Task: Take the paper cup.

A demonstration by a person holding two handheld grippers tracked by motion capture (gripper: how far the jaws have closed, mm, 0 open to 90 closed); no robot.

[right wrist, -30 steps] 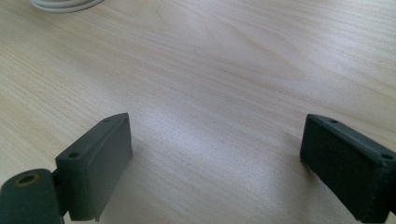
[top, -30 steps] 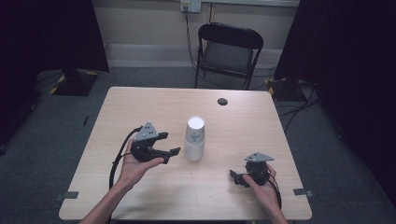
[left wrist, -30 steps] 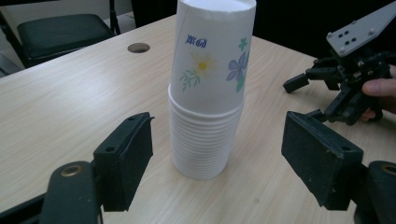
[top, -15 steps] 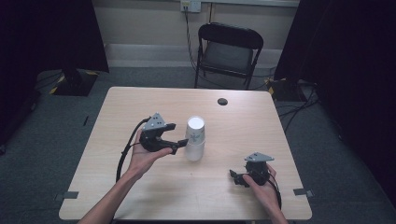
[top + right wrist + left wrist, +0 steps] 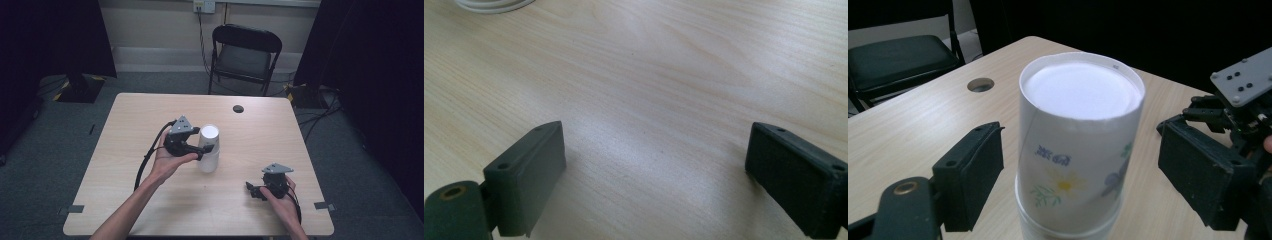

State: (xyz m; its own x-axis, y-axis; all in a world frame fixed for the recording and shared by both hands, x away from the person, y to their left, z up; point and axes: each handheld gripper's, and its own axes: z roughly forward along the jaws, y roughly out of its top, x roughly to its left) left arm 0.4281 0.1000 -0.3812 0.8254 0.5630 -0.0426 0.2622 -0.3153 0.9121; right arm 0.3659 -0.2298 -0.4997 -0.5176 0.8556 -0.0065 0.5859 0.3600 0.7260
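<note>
A stack of upturned white paper cups [image 5: 209, 150] with a flower print stands near the middle of the wooden table [image 5: 130, 125]. My left gripper [image 5: 200, 143] is up against the stack from the left. In the left gripper view its open jaws stand on either side of the top cup [image 5: 1079, 130], with a gap on each side. My right gripper [image 5: 253, 190] rests low near the table's front right, pointing left, its jaws wide open over bare wood [image 5: 654, 165]. The rim of the bottom cup [image 5: 491, 4] shows at the top left of the right gripper view.
A round cable hole [image 5: 238, 108] lies in the table's far side, also seen as a hole [image 5: 980, 84] in the left gripper view. A black folding chair [image 5: 245, 55] stands behind the table. The left gripper's cable [image 5: 145, 162] loops beside the forearm.
My left gripper has moved right and forward across the table until its open jaws flank the cup stack. The right gripper has stayed still.
</note>
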